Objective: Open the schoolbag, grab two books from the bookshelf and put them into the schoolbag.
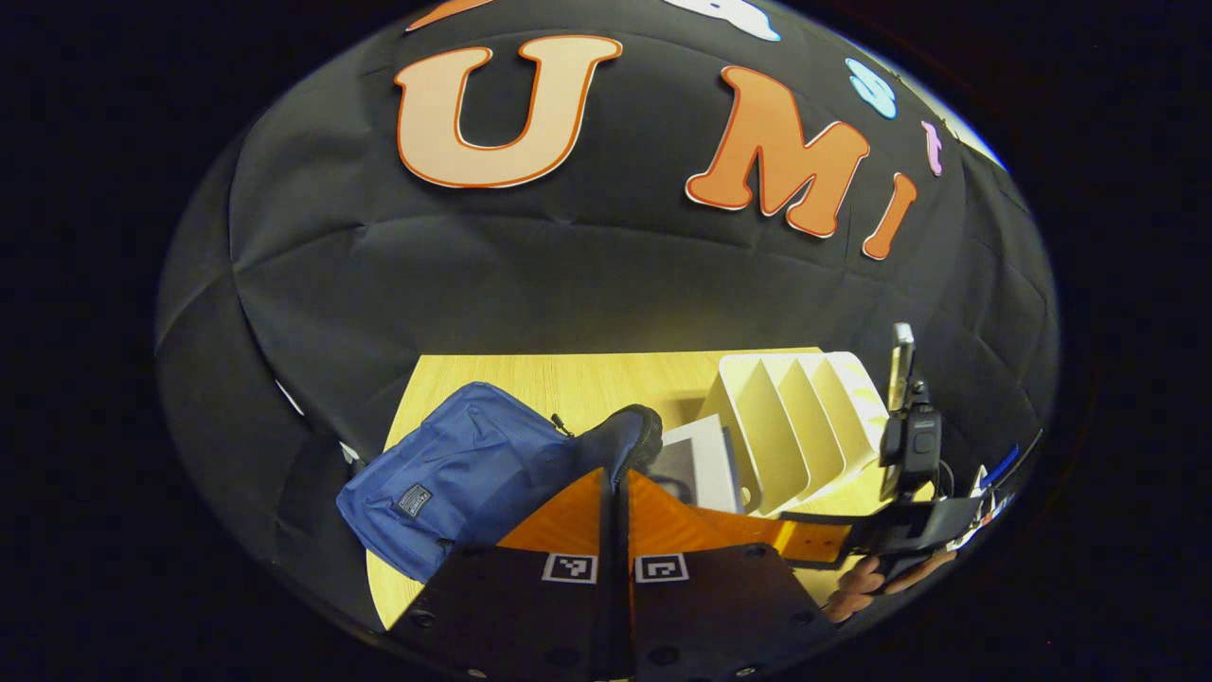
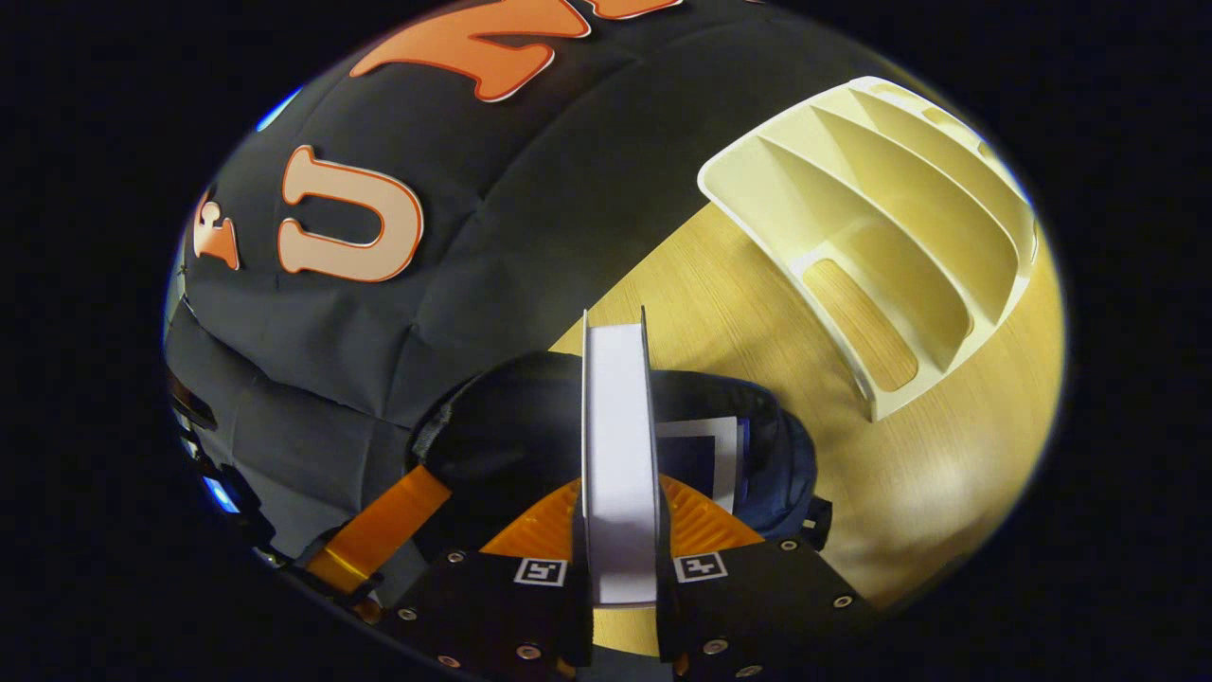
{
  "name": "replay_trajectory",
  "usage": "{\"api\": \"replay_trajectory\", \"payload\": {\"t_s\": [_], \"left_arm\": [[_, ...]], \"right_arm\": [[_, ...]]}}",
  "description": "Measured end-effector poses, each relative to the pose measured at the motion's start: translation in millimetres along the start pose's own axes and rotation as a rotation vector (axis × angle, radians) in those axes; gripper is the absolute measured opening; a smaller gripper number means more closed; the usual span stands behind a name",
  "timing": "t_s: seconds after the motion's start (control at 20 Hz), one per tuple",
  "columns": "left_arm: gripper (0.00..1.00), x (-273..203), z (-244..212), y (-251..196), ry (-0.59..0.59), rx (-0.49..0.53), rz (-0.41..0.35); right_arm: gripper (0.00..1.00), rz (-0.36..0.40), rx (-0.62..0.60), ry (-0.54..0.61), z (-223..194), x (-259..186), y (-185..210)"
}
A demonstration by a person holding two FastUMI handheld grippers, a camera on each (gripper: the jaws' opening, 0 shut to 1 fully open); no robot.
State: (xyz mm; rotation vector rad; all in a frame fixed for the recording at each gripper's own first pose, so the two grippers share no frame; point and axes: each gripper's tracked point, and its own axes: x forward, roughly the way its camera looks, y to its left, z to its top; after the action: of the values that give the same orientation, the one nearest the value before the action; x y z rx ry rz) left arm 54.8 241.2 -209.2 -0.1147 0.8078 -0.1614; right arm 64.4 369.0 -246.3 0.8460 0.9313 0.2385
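The right tongs [image 2: 620,559] grip a book [image 2: 618,455] between both fingers at the lower centre of the right gripper view. The book stands on edge, page block toward the camera, white between thin dark covers; its long axis runs up the frame, away from the tongs, toward the open mouth of the dark blue schoolbag [image 2: 767,474]. A second book [image 2: 701,455] with a white border already lies inside that opening. The cream bookshelf [image 2: 881,218] with slanted dividers sits at the upper right on the wooden worktop [image 2: 720,313], its slots bare.

In the left gripper view, the left tongs [image 1: 615,502] are clenched, fingers pressed together at the bag's dark rim at lower centre; whether fabric is caught I cannot tell.
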Motion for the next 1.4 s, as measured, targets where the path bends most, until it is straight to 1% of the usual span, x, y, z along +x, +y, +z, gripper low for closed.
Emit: {"api": "replay_trajectory", "payload": {"t_s": [0.15, 0.3, 0.45, 0.55, 0.75, 0.95, 1.0, 1.05, 1.1, 1.15, 1.2, 1.25, 1.3, 1.35, 1.4], "left_arm": [[0.01, -1.5, -1.7, -2.9, 0.003, 0.003, -0.023], [0.00, -0.9, -3.3, -4.4, 0.013, 0.019, -0.041], [0.00, -1.3, -0.4, -6.2, 0.016, 0.050, -0.046], [0.01, -0.5, 4.8, -7.9, 0.013, 0.093, -0.046], [0.00, 0.7, 10.2, -17.8, 0.014, 0.144, -0.071], [0.00, 2.9, 8.7, -16.1, 0.024, 0.141, -0.064], [0.01, 1.7, 8.2, -14.4, 0.019, 0.135, -0.060], [0.01, 2.4, 9.9, -12.0, 0.016, 0.131, -0.052], [0.01, 2.1, 10.8, -9.1, 0.010, 0.128, -0.041], [0.01, 3.4, 11.0, -6.1, 0.007, 0.128, -0.028], [0.00, 3.4, 9.4, -2.2, 0.010, 0.125, -0.015], [0.00, 5.7, 8.3, -0.9, 0.015, 0.113, -0.011], [0.01, 5.8, 7.6, -2.8, 0.010, 0.097, -0.010], [0.00, 6.7, 8.0, -3.4, 0.010, 0.090, -0.005], [0.00, 6.4, 7.8, -2.6, 0.007, 0.083, 0.001]], "right_arm": [[0.27, 0.013, 0.003, -0.012, -3.9, 11.9, 8.0], [0.26, 0.028, -0.009, -0.019, -16.6, 18.4, 7.5], [0.27, 0.038, -0.013, -0.014, -24.6, 28.2, 3.4], [0.27, 0.043, -0.018, -0.006, -30.5, 36.0, 6.3], [0.28, 0.062, -0.034, 0.006, -34.5, 55.9, 12.2], [0.28, 0.079, -0.041, 0.028, -49.3, 74.1, 16.7], [0.37, 0.086, -0.036, 0.036, -50.2, 76.9, 14.5], [0.29, 0.090, -0.026, 0.059, -51.6, 77.9, 14.2], [0.32, 0.073, -0.014, 0.077, -52.7, 79.2, 11.6], [0.35, 0.040, -0.019, 0.118, -57.4, 77.2, 4.6], [0.44, 0.013, -0.030, 0.149, -59.4, 74.1, 2.2], [0.34, 0.017, -0.046, 0.192, -65.8, 69.5, 2.2], [0.46, 0.031, -0.060, 0.182, -63.8, 68.0, 5.7], [0.57, 0.025, -0.089, 0.174, -61.3, 61.7, 5.2], [0.71, 0.026, -0.119, 0.162, -58.5, 58.2, 6.5]]}}
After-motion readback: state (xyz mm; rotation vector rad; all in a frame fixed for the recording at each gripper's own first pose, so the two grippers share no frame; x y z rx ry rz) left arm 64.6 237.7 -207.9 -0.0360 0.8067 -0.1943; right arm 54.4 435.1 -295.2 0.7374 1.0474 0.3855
